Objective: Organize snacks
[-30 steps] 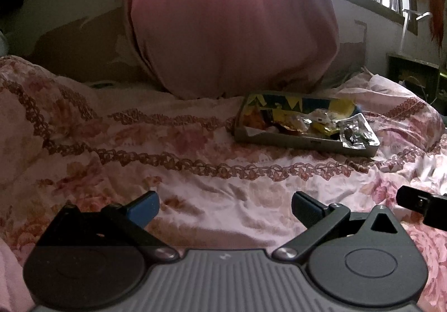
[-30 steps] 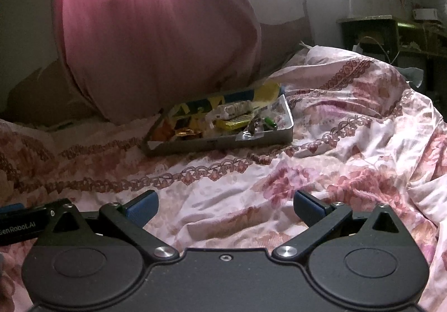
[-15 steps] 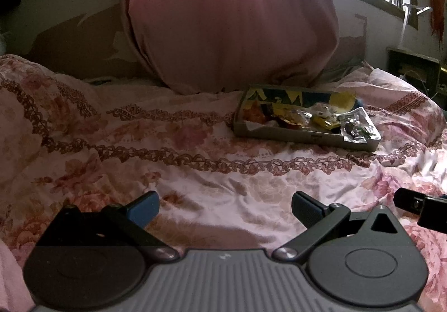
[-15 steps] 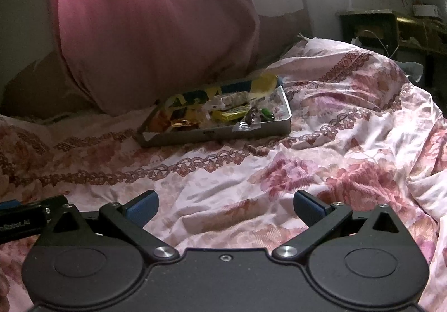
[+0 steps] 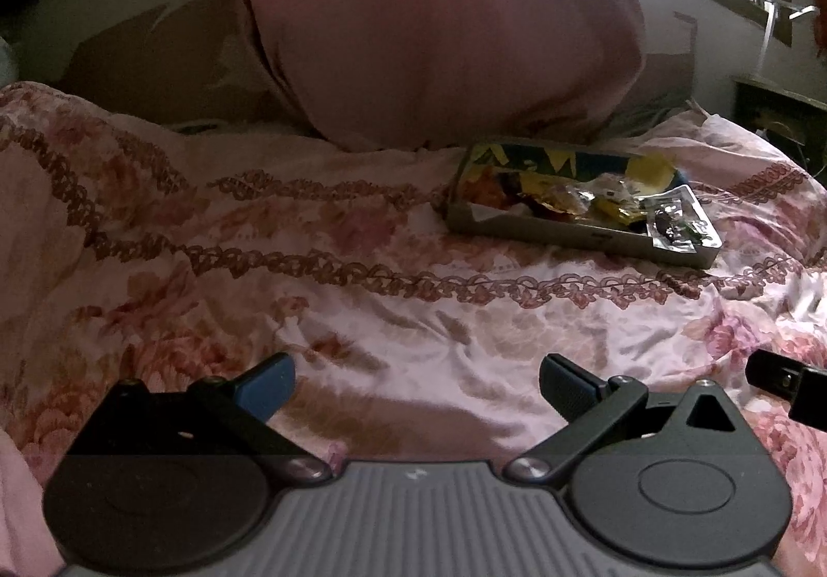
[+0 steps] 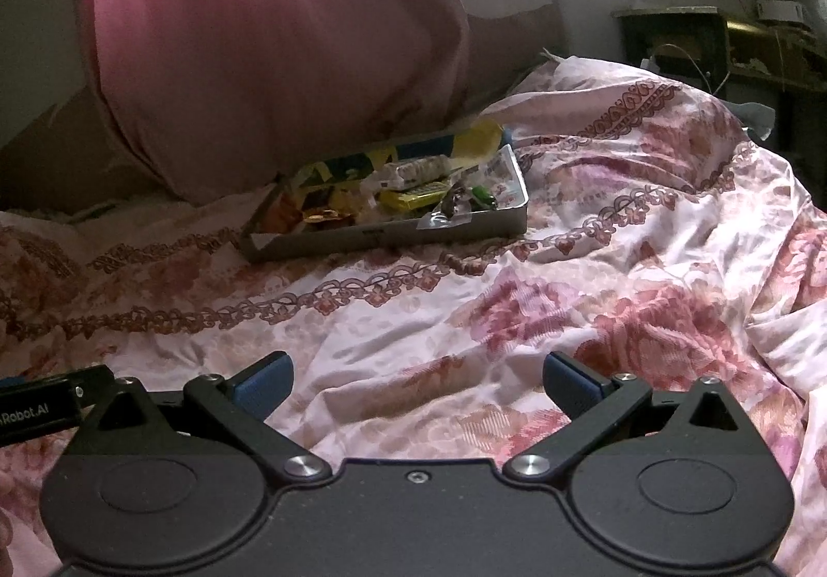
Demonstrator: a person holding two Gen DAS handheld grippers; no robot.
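A shallow grey metal tray [image 5: 568, 236] lies on the floral bedspread at the far right of the left wrist view, filled with several wrapped snacks [image 5: 579, 199] in yellow, orange and clear wrappers. The tray also shows in the right wrist view [image 6: 372, 241], far and left of centre, with the snacks [image 6: 408, 194] inside it. My left gripper [image 5: 416, 383] is open and empty, low over the bedspread, well short of the tray. My right gripper [image 6: 417, 383] is open and empty too, also well short of it.
A big pink pillow [image 5: 439, 18] stands right behind the tray. The floral bedspread [image 6: 568, 308] is rumpled, with folds on the right. A dark side table [image 6: 672, 39] stands beyond the bed. Part of the other gripper [image 5: 785, 380] shows at the right edge.
Both views have shifted slightly; the tray sits a little lower and farther than half a second ago. Both grippers stay open and empty.
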